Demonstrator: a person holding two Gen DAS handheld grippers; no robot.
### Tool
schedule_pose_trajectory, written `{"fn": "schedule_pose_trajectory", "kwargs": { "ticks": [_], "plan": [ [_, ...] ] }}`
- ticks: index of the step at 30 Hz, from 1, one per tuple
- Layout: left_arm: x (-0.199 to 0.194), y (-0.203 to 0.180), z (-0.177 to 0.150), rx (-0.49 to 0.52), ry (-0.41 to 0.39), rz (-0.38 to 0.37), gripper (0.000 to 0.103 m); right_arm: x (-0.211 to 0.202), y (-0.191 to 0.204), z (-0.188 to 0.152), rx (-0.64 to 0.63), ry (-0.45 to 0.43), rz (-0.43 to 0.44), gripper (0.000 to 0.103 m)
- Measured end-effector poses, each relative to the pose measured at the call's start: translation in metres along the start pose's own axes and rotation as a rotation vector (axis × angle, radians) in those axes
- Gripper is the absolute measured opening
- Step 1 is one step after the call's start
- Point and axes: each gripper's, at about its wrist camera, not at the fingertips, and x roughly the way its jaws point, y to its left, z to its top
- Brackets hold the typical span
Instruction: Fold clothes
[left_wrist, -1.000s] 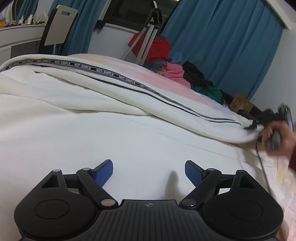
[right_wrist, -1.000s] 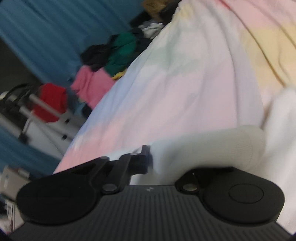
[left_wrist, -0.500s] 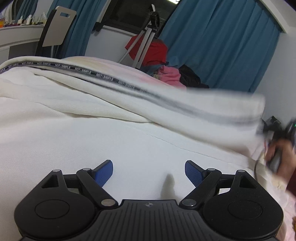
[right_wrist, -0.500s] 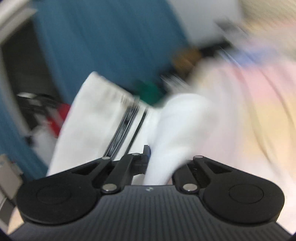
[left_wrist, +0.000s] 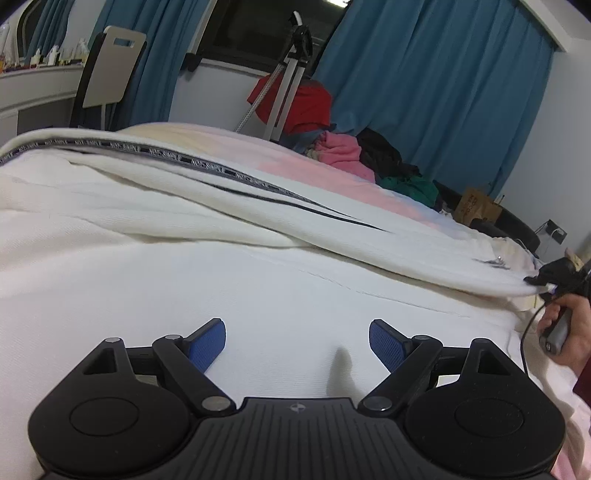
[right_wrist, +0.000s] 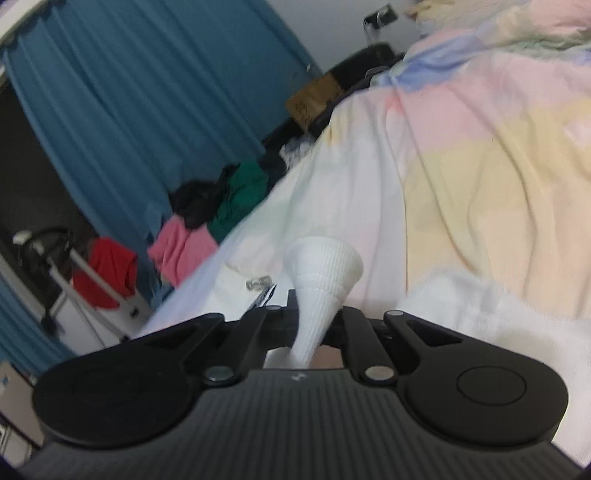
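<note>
A white garment with a black lettered stripe lies spread on the bed. Its long striped part runs from far left down to the right. My left gripper is open and empty, low over the white cloth. My right gripper is shut on the garment's ribbed cuff, which flares out past the fingers. In the left wrist view the right gripper holds that end at the far right edge of the bed.
A pastel pink, yellow and blue bed cover lies under the garment. A pile of red, pink, black and green clothes sits behind the bed by a metal stand, before blue curtains. A chair stands far left.
The right gripper lifted the garment's striped end up off the bed, then brought it back down and out to the right. The left gripper has stayed still and open.
</note>
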Motion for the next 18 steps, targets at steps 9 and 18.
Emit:
{"fn": "schedule_pose_trajectory", "kwargs": {
  "ticks": [9,18],
  "plan": [
    [-0.018,-0.016,0.0,0.061,-0.038,-0.022,0.087,0.023,-0.06,0.021,-0.015,-0.033,-0.179,0.006],
    [-0.019,-0.023,0.001,0.089,-0.034,-0.01,0.087,0.01,-0.058,0.013,-0.074,0.042,-0.203,0.017]
  ]
}}
